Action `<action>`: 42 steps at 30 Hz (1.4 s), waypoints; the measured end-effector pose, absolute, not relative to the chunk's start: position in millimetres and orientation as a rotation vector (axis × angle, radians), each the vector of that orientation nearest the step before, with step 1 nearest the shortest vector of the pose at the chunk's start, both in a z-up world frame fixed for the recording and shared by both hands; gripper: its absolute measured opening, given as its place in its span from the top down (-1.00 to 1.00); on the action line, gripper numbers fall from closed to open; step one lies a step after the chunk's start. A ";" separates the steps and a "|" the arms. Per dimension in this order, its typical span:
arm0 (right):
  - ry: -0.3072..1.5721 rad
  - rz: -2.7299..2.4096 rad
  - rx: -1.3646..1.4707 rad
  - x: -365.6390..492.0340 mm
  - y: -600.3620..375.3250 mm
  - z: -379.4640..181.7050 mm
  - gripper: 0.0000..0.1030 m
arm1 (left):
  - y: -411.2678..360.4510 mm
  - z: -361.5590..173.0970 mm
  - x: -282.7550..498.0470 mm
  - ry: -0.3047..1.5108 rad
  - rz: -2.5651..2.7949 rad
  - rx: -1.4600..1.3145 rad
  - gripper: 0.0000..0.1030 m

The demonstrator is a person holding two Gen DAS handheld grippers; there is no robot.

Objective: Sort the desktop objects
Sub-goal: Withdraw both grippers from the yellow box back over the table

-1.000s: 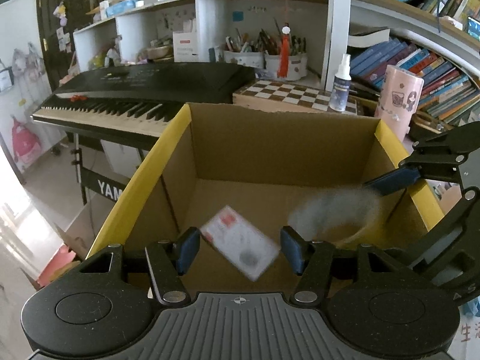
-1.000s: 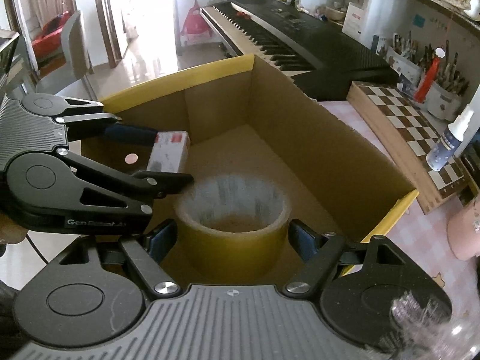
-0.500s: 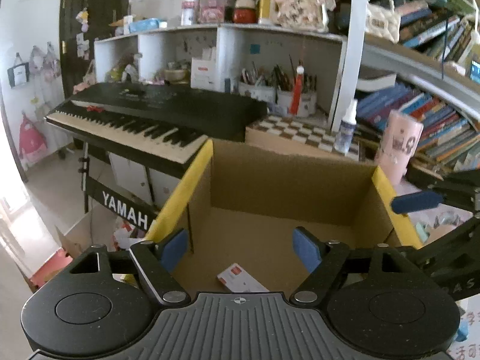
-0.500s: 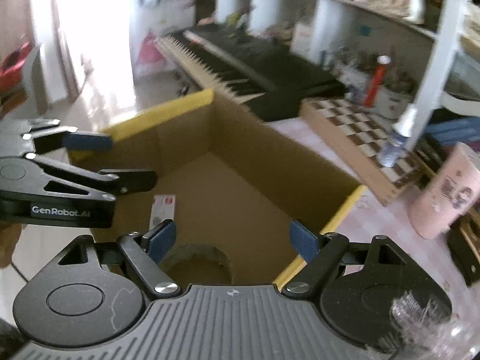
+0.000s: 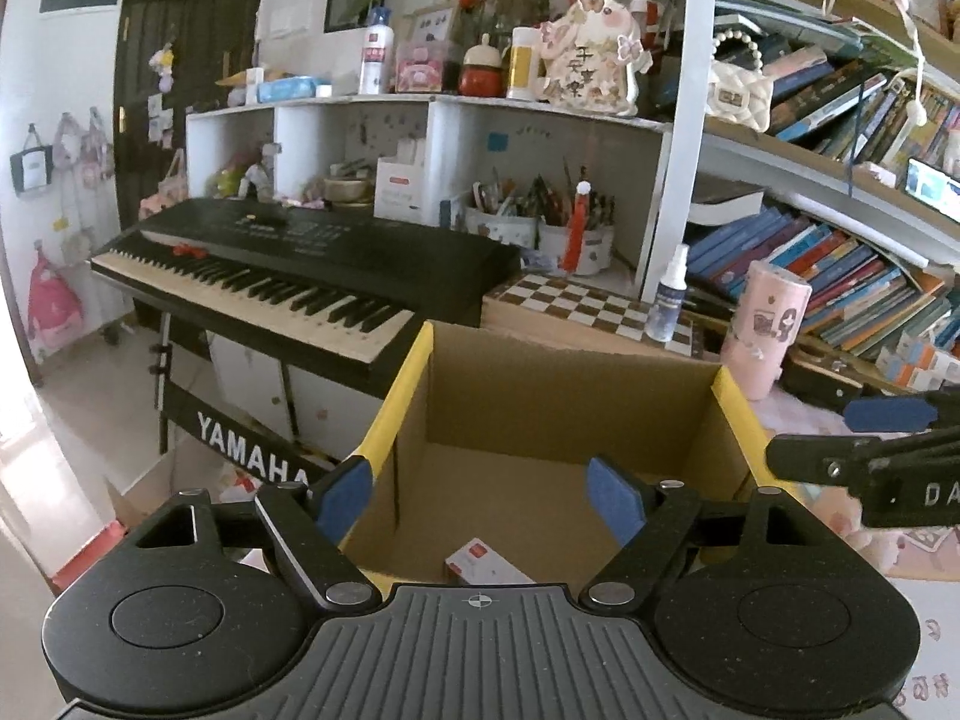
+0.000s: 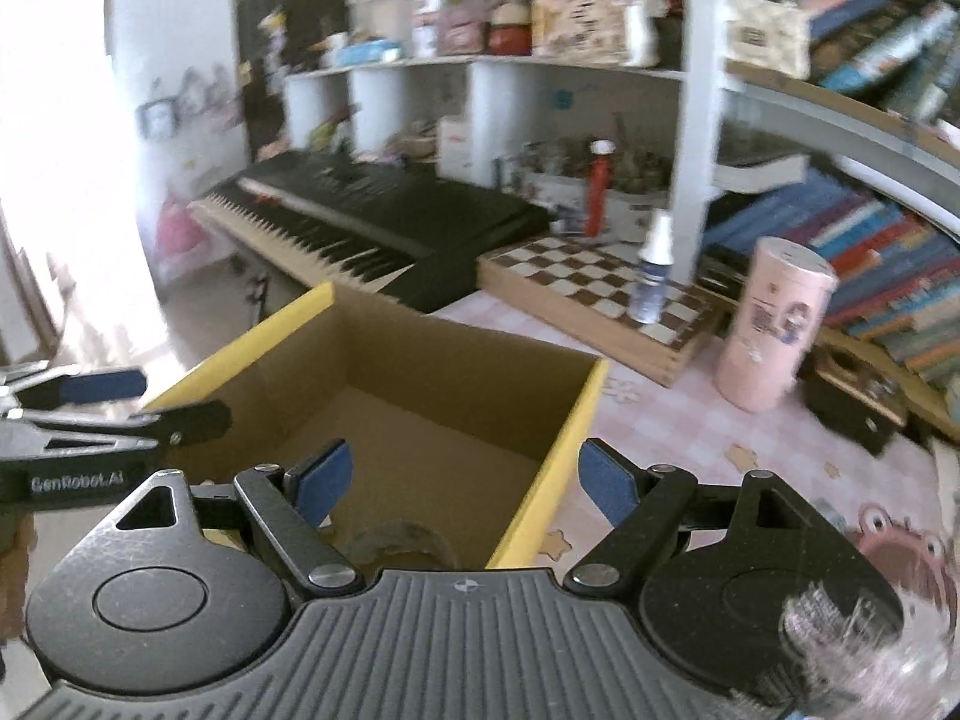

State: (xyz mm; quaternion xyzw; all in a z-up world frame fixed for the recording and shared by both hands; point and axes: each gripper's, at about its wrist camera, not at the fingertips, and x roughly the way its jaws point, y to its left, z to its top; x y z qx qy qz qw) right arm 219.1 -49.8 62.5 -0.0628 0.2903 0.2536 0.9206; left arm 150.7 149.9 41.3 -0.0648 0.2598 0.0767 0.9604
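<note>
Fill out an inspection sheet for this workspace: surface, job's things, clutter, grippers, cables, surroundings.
Surface: pink patterned tablecloth.
Job's things: cardboard box open; small white box and tape roll lie inside.
Clutter: chessboard, spray bottle, pink canister.
Grippers: left gripper open, empty; right gripper open, empty.
Cables: nothing seen.
Surroundings: keyboard, bookshelves.

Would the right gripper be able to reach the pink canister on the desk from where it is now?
Probably yes. The right gripper is open and empty, and the pink canister stands upright ahead and to its right on the tablecloth, with bare cloth before it. Only the cardboard box corner sits nearby.
</note>
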 end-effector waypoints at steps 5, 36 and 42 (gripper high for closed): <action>0.577 0.428 -0.074 200.1 -58.2 60.9 -0.55 | 152.3 40.2 139.7 0.523 0.143 -0.142 -0.58; 0.659 0.200 0.006 44.1 -65.2 -2.1 -0.55 | 139.4 3.1 29.7 0.660 0.118 -0.093 -0.68; 0.652 0.189 -0.022 24.8 -59.4 -6.9 -0.55 | 130.1 -4.8 14.6 0.697 0.090 -0.057 -0.68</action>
